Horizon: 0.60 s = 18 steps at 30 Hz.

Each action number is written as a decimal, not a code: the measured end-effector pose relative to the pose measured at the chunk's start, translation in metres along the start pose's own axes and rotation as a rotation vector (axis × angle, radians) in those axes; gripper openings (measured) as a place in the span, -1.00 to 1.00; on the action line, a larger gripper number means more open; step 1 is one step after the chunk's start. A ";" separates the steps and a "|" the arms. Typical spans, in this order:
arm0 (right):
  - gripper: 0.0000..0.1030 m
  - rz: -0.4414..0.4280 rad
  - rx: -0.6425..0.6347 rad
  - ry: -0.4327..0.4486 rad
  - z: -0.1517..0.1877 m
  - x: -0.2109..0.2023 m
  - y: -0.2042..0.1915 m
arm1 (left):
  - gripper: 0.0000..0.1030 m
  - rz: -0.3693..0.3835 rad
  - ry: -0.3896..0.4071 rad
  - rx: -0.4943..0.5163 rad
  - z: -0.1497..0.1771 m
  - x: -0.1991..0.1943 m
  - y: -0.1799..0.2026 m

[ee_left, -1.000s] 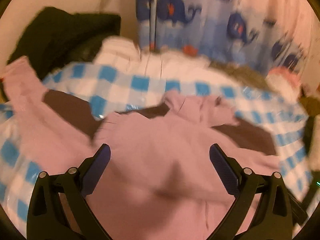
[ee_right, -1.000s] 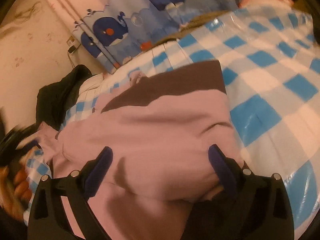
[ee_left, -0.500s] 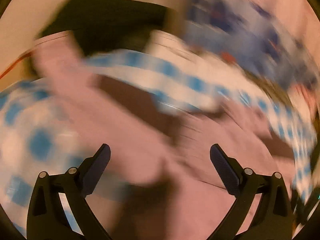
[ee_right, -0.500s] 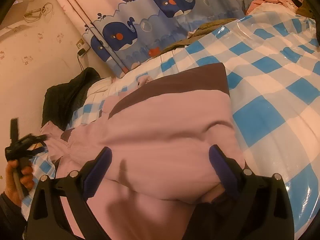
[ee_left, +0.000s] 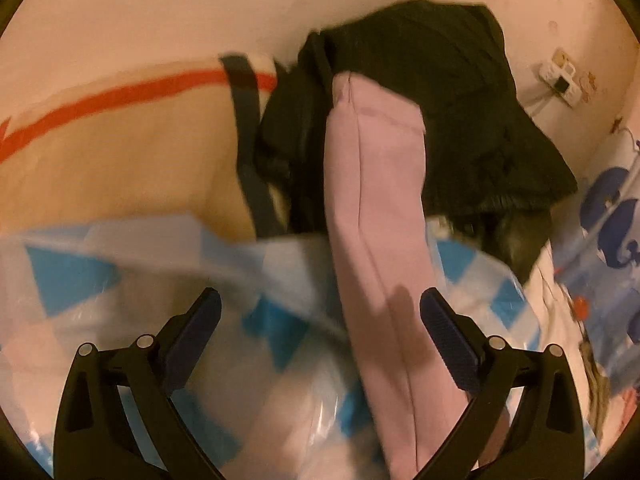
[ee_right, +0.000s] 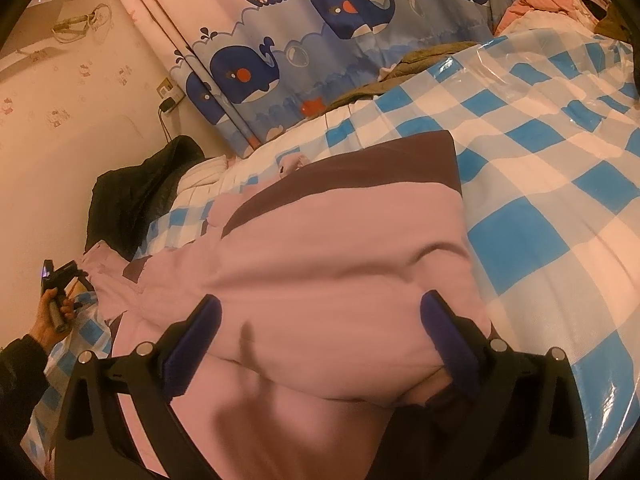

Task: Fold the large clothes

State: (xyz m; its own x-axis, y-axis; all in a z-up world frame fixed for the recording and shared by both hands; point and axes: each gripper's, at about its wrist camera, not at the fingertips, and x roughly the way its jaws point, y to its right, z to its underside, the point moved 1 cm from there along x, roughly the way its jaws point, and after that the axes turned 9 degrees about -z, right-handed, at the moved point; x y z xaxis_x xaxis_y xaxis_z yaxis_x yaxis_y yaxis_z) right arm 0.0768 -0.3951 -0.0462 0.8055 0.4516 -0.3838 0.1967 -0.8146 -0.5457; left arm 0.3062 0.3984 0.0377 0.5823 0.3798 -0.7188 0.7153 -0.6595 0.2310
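A large pink garment with dark brown panels [ee_right: 340,248] lies spread on a blue-and-white checked plastic sheet [ee_right: 552,184]. Its right side is folded over, with the brown panel on top. My right gripper [ee_right: 320,336] is open above the folded body, with pink cloth between the fingers. A pink sleeve [ee_left: 376,208] runs up the left wrist view towards its cuff. My left gripper [ee_left: 320,332] is open above the sheet [ee_left: 96,280], the sleeve near its right finger [ee_left: 448,332]. The left gripper also shows in the right wrist view [ee_right: 56,284], held in a hand.
A black garment [ee_left: 472,96] is piled by the wall beyond the sleeve cuff. A beige bag with a red stripe [ee_left: 120,136] stands at left. A whale-print curtain [ee_right: 340,28] hangs behind the bed. More clothes [ee_right: 540,0] are heaped at far right.
My left gripper has swung left off the garment's body to the outstretched sleeve at the bed's edge. My right gripper has stayed open over the folded part.
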 end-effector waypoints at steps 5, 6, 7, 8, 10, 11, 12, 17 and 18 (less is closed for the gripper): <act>0.86 -0.009 -0.001 0.006 0.000 -0.001 0.001 | 0.87 0.050 -0.077 0.016 0.003 0.034 0.022; 0.86 -0.009 -0.001 0.006 0.000 -0.001 0.002 | 0.87 0.080 -0.081 0.029 0.006 0.036 0.027; 0.86 -0.009 -0.001 0.006 0.001 -0.001 0.002 | 0.86 0.110 -0.082 0.035 0.009 0.037 0.031; 0.86 -0.010 -0.001 0.007 0.001 -0.001 0.002 | 0.49 0.159 -0.071 0.026 0.012 0.035 0.034; 0.86 -0.011 0.000 0.008 0.001 -0.001 0.002 | -0.43 0.284 -0.131 -0.017 0.015 0.034 0.037; 0.86 -0.010 0.000 0.008 0.001 -0.001 0.002 | -0.63 0.310 -0.133 -0.024 0.014 0.030 0.038; 0.86 -0.012 0.000 0.008 0.001 -0.001 0.002 | -0.71 0.336 -0.124 -0.025 0.012 0.022 0.039; 0.86 -0.013 0.003 0.010 0.001 -0.001 0.002 | -0.79 0.562 -0.083 -0.051 0.000 -0.040 0.048; 0.86 -0.014 0.004 0.009 0.001 -0.001 0.002 | -0.79 0.592 -0.064 -0.040 -0.002 -0.054 0.053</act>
State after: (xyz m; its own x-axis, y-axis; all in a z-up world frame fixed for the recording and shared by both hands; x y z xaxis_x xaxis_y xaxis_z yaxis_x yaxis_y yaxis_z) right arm 0.0759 -0.3967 -0.0472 0.8078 0.4594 -0.3692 0.2056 -0.8067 -0.5540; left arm 0.3127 0.3440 0.0900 0.8627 -0.0857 -0.4984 0.2911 -0.7218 0.6279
